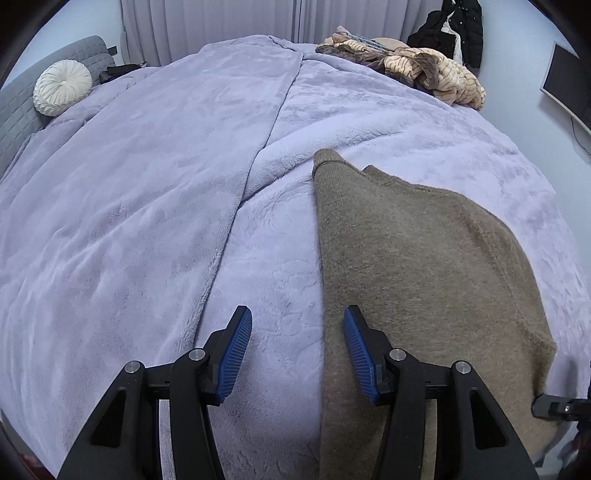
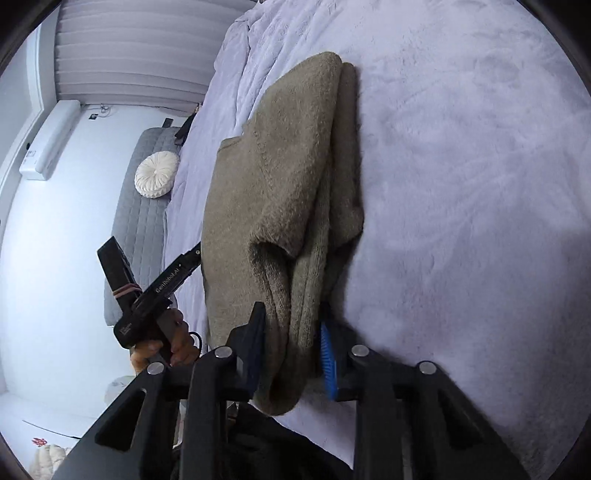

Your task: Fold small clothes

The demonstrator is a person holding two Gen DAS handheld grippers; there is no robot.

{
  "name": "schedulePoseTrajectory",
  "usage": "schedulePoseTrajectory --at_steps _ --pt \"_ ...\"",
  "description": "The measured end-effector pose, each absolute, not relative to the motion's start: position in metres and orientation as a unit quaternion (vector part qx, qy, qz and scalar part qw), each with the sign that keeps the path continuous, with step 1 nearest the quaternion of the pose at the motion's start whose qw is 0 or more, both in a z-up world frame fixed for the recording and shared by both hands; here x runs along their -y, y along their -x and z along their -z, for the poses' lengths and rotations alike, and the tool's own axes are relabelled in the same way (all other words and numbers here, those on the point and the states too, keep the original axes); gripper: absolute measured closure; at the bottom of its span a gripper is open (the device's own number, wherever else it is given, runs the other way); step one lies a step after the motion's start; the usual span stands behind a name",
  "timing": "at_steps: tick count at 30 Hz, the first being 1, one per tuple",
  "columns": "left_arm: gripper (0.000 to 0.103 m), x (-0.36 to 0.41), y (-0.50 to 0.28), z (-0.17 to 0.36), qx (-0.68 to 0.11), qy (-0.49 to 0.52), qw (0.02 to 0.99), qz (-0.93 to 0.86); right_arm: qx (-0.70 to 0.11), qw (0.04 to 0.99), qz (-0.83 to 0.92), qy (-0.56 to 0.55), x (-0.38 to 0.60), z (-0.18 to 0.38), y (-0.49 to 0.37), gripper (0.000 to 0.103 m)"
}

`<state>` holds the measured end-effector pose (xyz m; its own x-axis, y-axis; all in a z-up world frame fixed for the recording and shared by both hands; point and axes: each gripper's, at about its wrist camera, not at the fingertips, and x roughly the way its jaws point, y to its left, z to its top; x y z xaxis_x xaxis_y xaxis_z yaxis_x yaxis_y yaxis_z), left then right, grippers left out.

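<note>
A brown knitted sweater lies on the lilac bed blanket, with one side folded over. My left gripper is open and empty, hovering over the sweater's left edge, its right finger above the knit. In the right wrist view my right gripper is shut on a bunched fold of the sweater near its lower edge. The left gripper's body and the hand holding it show to the left of the sweater.
A pile of beige and brown clothes lies at the bed's far right. A white round cushion rests on a grey headboard at the far left. A dark jacket hangs on the wall, and a monitor is at right.
</note>
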<state>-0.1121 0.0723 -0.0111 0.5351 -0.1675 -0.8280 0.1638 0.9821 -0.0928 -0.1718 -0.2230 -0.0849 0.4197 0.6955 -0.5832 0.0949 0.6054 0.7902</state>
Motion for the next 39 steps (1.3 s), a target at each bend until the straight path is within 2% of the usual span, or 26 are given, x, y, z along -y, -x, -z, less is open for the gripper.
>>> schedulePoseTrajectory --at_steps 3,6,9,11,15,21,32,34,37,39 --pt "0.049 -0.069 0.118 0.006 -0.466 -0.010 0.879 0.101 -0.517 0.775 -0.170 -0.322 0.212 0.073 0.182 0.081" --pt "0.049 -0.063 0.125 0.014 -0.468 -0.025 0.878 0.093 -0.532 0.796 -0.127 -0.260 0.204 0.072 0.184 0.082" --pt "0.049 -0.061 0.129 0.016 -0.460 -0.038 0.883 0.082 -0.518 0.802 -0.117 -0.271 0.207 0.066 0.191 0.078" --pt "0.049 -0.061 0.129 0.015 -0.461 -0.038 0.883 0.082 -0.504 0.823 -0.100 -0.241 0.204 0.052 0.194 0.074" --pt "0.049 -0.061 0.130 0.015 -0.462 -0.034 0.883 0.079 -0.464 0.868 -0.048 -0.171 0.201 0.018 0.189 0.074" --pt "0.049 -0.065 0.134 0.011 -0.461 -0.034 0.883 0.076 -0.432 0.886 -0.060 -0.156 0.188 -0.011 0.170 0.074" --pt "0.048 -0.063 0.137 0.007 -0.458 -0.033 0.884 0.083 -0.470 0.874 -0.043 -0.114 0.164 0.018 0.144 0.072" --pt "0.037 -0.065 0.137 0.007 -0.456 -0.032 0.886 0.073 -0.478 0.870 -0.036 -0.112 0.168 0.030 0.144 0.072" --pt "0.037 -0.069 0.136 0.009 -0.460 -0.025 0.885 0.076 -0.483 0.866 -0.032 -0.128 0.177 0.038 0.148 0.061" --pt "0.037 -0.070 0.135 0.009 -0.460 -0.022 0.884 0.078 -0.484 0.861 -0.039 -0.151 0.183 0.040 0.151 0.061"
